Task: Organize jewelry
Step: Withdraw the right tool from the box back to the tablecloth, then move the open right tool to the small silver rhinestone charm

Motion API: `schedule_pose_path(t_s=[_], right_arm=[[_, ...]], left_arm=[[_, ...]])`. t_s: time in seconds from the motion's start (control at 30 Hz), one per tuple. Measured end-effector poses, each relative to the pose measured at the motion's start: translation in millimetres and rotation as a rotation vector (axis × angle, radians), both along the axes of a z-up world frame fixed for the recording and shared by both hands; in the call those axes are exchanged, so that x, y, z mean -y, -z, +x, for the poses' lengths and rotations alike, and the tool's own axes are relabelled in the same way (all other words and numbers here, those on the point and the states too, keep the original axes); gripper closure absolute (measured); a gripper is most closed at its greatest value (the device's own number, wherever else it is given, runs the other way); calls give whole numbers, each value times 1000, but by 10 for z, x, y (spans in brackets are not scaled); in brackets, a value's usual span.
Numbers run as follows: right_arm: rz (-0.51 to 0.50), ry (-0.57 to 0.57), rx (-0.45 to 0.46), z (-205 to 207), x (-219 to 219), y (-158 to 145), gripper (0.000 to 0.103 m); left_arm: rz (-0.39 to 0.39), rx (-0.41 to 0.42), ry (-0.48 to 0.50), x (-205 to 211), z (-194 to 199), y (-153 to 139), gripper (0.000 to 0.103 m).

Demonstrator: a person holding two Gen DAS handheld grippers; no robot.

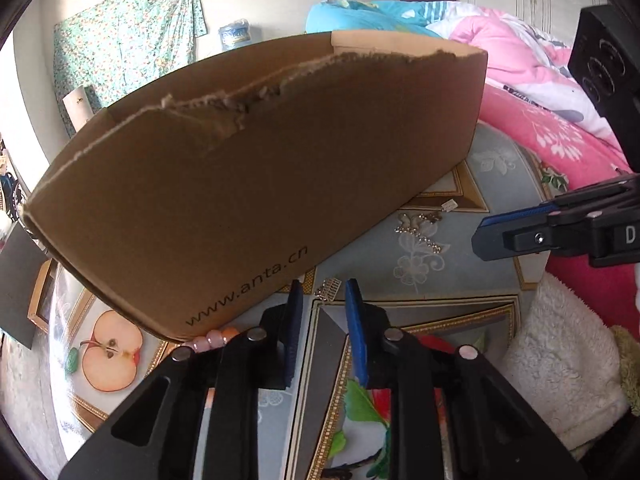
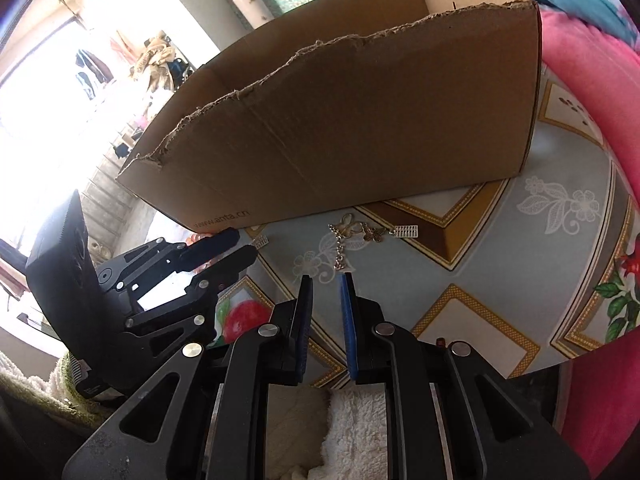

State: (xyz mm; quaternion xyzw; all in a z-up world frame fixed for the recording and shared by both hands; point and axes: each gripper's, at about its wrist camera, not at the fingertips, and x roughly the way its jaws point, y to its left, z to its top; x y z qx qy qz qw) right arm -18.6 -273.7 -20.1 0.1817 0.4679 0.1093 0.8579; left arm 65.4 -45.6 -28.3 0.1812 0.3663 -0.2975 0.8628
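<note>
Both wrist views low, close, facing box (image 1: 256,184).

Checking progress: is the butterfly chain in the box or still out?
Out: the butterfly chain lies on the tablecloth before the box.

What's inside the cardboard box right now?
Only the bare inner walls of the box show above its torn front edge. The front wall hides the floor, so whether any jewelry lies inside cannot be seen.

table (image 2: 500,248) bears box (image 2: 360,120), maybe charms (image 2: 362,234).
</note>
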Motion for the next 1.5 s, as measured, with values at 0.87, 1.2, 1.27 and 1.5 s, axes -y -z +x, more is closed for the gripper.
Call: schedule_pose_path(t_s=[0.87,1.2,1.27,1.5], right_arm=[[-62,57,-46,182,-248,-48,88],[-105,23,-67,237,-329,94,88],[-98,14,-70,239,-332,121,88],[-104,-31,-72,219,-311,163,88]], left_arm=[[-183,-40,114,-275,-220,-206,103],[-225,-50,29,-329,-176,-195,103],[-230,-55,10,-293,-170,-174,103],[-257,-76,-54,-194,-142,-74,103]])
